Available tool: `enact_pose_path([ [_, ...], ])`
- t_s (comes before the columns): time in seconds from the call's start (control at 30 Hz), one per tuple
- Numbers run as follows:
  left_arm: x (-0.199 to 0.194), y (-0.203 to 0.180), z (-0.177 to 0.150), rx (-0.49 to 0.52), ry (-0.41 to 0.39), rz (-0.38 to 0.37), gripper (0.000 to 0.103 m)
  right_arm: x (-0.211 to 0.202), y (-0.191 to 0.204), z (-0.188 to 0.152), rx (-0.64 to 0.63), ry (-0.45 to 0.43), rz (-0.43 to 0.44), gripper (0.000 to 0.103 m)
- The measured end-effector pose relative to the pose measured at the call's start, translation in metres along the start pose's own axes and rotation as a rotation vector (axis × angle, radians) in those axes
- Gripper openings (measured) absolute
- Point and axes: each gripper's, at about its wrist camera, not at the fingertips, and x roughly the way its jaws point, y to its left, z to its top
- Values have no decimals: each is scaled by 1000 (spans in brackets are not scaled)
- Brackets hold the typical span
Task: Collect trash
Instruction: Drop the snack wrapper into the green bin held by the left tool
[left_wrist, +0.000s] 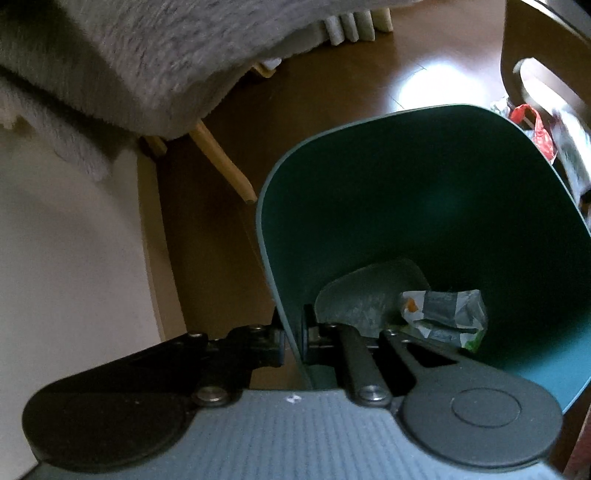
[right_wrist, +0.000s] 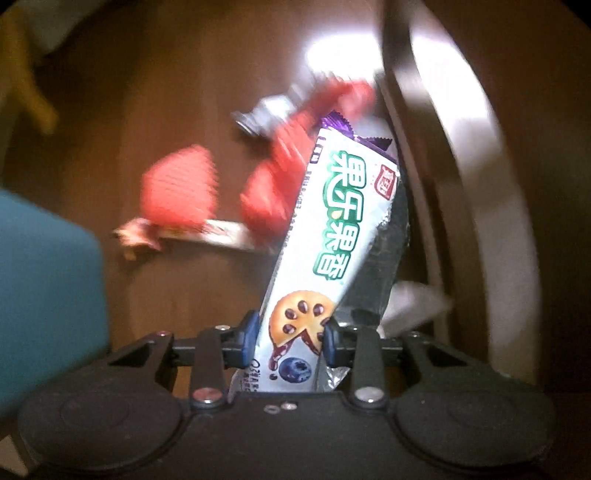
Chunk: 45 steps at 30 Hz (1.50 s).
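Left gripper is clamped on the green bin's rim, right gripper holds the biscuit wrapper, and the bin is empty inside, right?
Not quite: the bin is not empty. The left wrist view shows a crumpled wrapper at its bottom. The rest holds: the left gripper pinches the rim, and the right gripper holds the biscuit wrapper.
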Motion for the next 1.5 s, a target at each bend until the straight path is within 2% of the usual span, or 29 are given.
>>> enact_pose_path([
  [0.13,-11,-19,8,13,-6,27,7,-71,30,14,-72,-100,112,33],
  [0.23,-15,-32,12,20,-18,54,6,-118,55,7,-123,-148,215,33],
  [0.37,-21,-44,14,24,-24,64,6,-154,88,-12,-234,-151,325,33],
  [0.47,-25,-50,16,40,-32,76,6,-157,114,-23,-310,-110,381,33],
  [0.63,-21,-50,17,52,-42,86,6,-132,158,-26,-408,-63,367,33],
  [0.77,-17,-48,19,50,-48,92,6,-100,176,-33,-463,-9,333,33],
  [0.9,-13,-46,19,50,-51,94,6,-78,187,-32,-477,-15,281,34],
  [1.0,-11,-44,19,43,-53,90,6,-70,187,-29,-452,-22,260,39],
  [1.03,-11,-43,19,39,-53,91,6,-69,187,-27,-452,-26,252,46],
  [1.07,-13,-45,18,35,-52,92,6,-70,187,-27,-446,-33,236,53],
  [1.13,-13,-43,18,26,-50,91,6,-76,183,-27,-428,-46,241,54],
  [1.23,-11,-39,18,14,-47,87,6,-92,164,-25,-394,-73,260,63],
  [1.33,-8,-34,17,6,-51,80,6,-116,144,-21,-363,-117,270,63],
  [1.5,0,-17,13,-7,-35,48,6,-154,100,-17,-230,-186,197,72],
])
